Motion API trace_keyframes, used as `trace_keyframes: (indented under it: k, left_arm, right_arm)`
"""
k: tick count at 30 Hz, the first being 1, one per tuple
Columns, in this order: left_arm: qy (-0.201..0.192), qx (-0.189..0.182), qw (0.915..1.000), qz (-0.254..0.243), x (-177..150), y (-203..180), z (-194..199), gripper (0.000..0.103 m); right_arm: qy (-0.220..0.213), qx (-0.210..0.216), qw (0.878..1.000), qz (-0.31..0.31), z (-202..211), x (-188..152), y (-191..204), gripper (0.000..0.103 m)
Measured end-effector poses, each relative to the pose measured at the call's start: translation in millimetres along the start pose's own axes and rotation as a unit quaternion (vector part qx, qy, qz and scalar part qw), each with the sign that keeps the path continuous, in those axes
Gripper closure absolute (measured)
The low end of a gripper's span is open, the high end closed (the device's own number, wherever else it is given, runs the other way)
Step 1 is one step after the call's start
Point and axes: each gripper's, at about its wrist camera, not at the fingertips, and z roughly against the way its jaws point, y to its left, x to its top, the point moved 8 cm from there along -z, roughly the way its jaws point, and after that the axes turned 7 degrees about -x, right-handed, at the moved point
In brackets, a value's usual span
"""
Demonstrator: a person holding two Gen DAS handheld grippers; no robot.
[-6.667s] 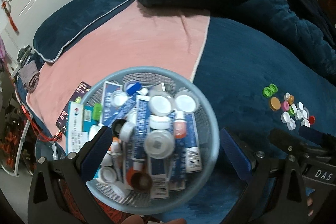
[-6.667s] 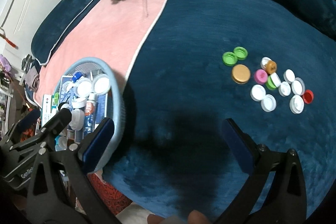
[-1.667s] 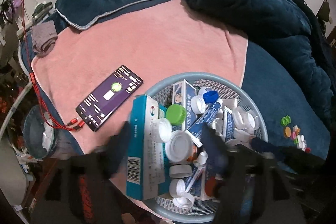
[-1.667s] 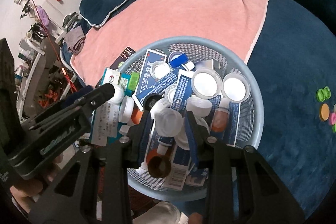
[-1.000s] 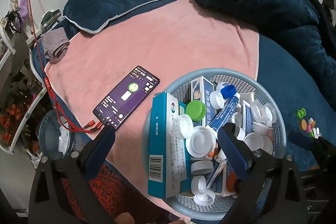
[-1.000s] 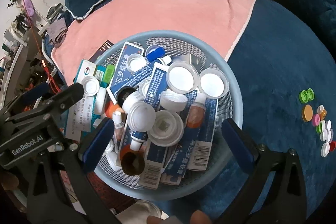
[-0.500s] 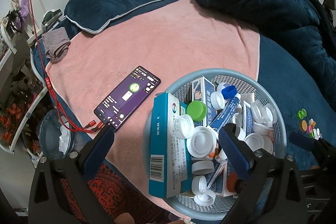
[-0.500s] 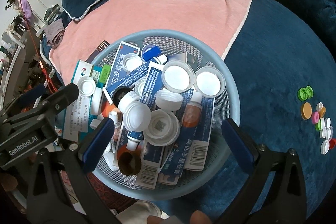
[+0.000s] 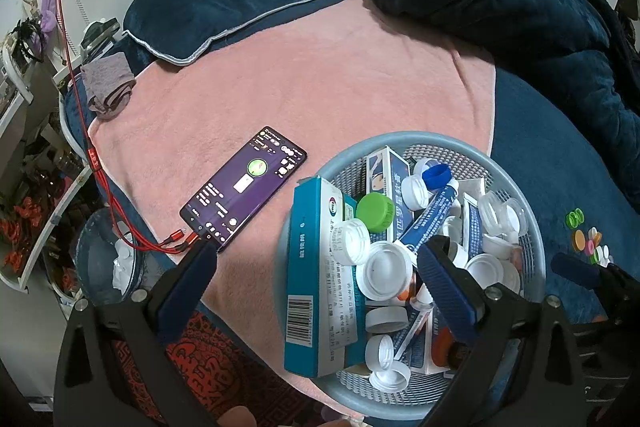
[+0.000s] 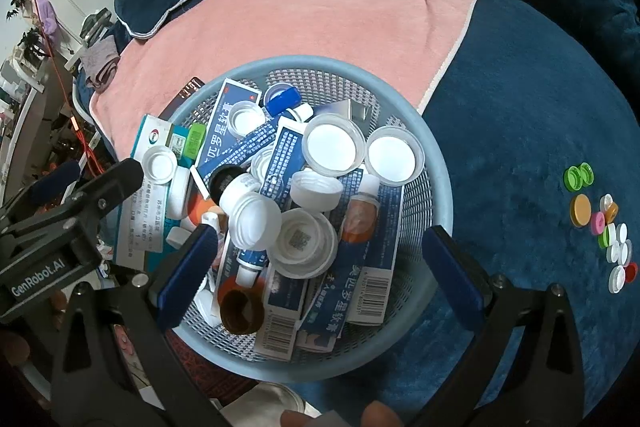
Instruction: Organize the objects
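Item: round blue mesh basket (image 10: 438, 187), on the bed at the seam of the pink blanket (image 9: 320, 75) and the dark blue cover (image 10: 540, 99). Heaped with boxes, tubes, bottles and loose caps.

Right gripper (image 10: 320, 271): over the basket, fingers wide apart, nothing between them. Left gripper (image 9: 316, 283): over the basket's left rim, fingers likewise wide apart and empty.

Sorted so far, by appearance: cluster of small caps (image 10: 600, 219) on the blue cover, well apart from the basket to its right; green, gold, pink, white and red among them.

Step in hand, as judged: picking a cap from the heap for that cluster. Nearest candidate: white ribbed cap (image 10: 254, 215) seated on a tube (image 10: 250, 259), near the right gripper's left finger.

Method advised: straight descent, fingers straddling the cap's ribbed wall, closing gently; hollow plastic, likely to slip or flip if pinched off-centre. Neighbouring wide lid (image 10: 304, 241) touching, so risk of dragging it along.

Orientation: tube's long axis running from near edge toward the basket centre, capped end uppermost. Large teal box (image 9: 320, 275) lengthwise along the left rim, barcode end nearest the camera.

Also present: phone (image 9: 244, 187) on the pink blanket, red cable (image 9: 152, 243) attached.
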Motion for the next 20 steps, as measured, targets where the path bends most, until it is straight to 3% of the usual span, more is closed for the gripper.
trace_keyframes:
  k: [13,20]
  left_arm:
    - [0.003,-0.025,0.9989,0.038,-4,-8,4,0.002]
    - [-0.011,-0.012,0.9998,-0.009,-5,-32,12,0.002]
  right_arm:
    - [-0.003,0.004,1.0,-0.004,8,-6,-11,0.0]
    - [-0.009,0.003,1.0,-0.014,18,-12,-27,0.0]
